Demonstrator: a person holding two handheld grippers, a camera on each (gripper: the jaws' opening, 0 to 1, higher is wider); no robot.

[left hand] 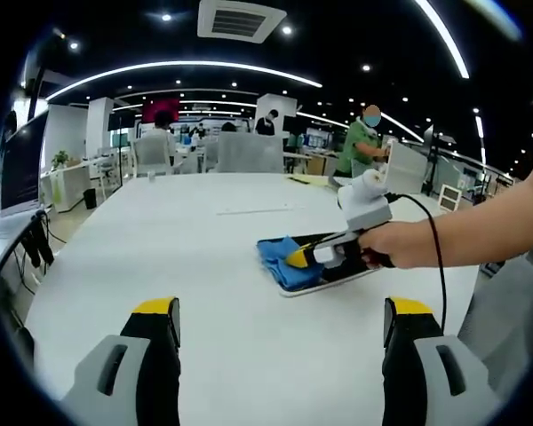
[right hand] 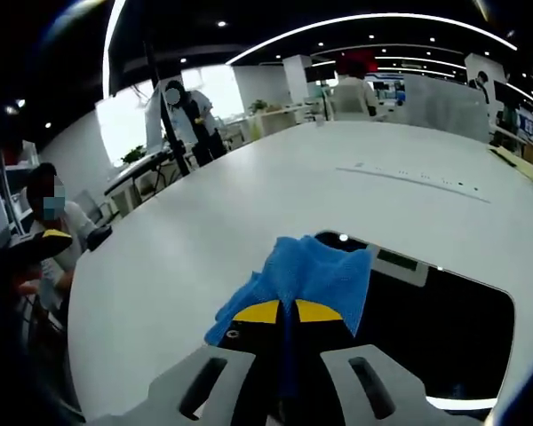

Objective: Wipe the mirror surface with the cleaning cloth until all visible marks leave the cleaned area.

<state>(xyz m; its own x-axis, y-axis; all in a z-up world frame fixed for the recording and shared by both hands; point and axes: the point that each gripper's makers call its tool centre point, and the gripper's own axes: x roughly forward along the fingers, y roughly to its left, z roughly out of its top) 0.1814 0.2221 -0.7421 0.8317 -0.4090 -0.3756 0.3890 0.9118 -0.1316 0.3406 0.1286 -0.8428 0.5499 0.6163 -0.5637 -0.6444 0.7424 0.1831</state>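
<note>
Part of the mirror on the white desk is covered by the blue cleaning cloth, which is pinched between the closed jaws of the right hand-held gripper. The mirror's lower edge is cut off in the right gripper view. The left hand-held gripper is held above the desk with jaws spread apart, nothing between them.

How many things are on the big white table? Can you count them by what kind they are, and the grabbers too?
Blue cloth: 1
Mirror: 1
Grippers: 2, the left gripper open over the table, the right gripper shut on the cloth
Total: 4
</note>
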